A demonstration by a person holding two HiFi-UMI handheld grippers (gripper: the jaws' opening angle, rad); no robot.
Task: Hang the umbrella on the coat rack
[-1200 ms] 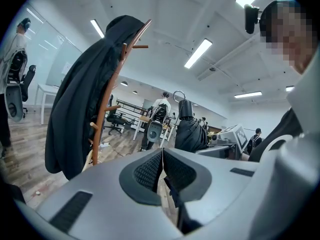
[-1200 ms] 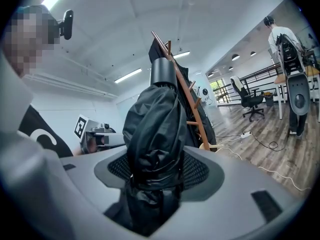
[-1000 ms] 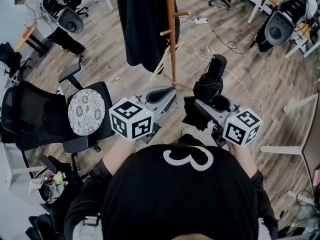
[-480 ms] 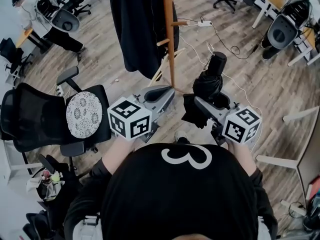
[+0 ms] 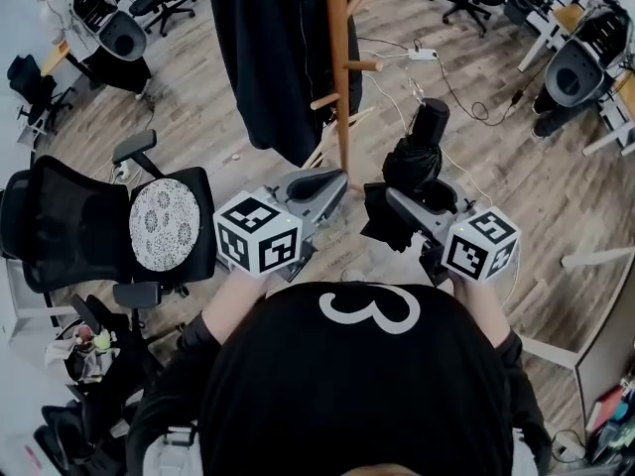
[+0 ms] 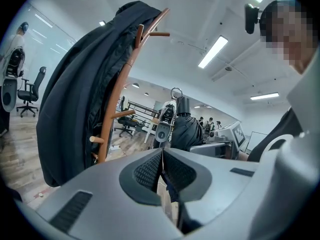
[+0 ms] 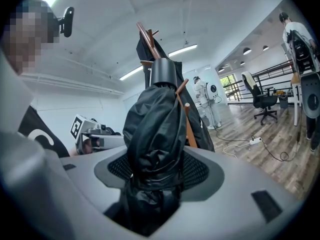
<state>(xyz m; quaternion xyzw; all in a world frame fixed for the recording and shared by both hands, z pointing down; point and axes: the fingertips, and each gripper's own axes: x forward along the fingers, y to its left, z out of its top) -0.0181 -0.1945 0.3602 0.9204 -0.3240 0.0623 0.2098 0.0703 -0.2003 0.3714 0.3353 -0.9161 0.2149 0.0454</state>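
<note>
A folded black umbrella (image 5: 415,167) stands upright in my right gripper (image 5: 429,198), whose jaws are shut on its bunched canopy (image 7: 152,129); its handle cap (image 7: 164,72) points up. The wooden coat rack (image 5: 338,67) rises just ahead, between the two grippers, with a black coat (image 5: 268,48) draped on its left side and bare pegs (image 5: 363,65) on the right. The left gripper view shows the rack pole (image 6: 119,106) and coat (image 6: 75,109) to the left. My left gripper (image 5: 322,183) is shut with nothing in it, left of the umbrella.
A black office chair (image 5: 89,226) with a patterned cushion (image 5: 159,223) stands at the left. Cables and a power strip (image 5: 422,55) lie on the wood floor beyond the rack. More chairs and desks (image 5: 585,58) are at the far right and far left.
The view has shifted slightly toward the rack. Both grippers and the umbrella keep almost the same pose.
</note>
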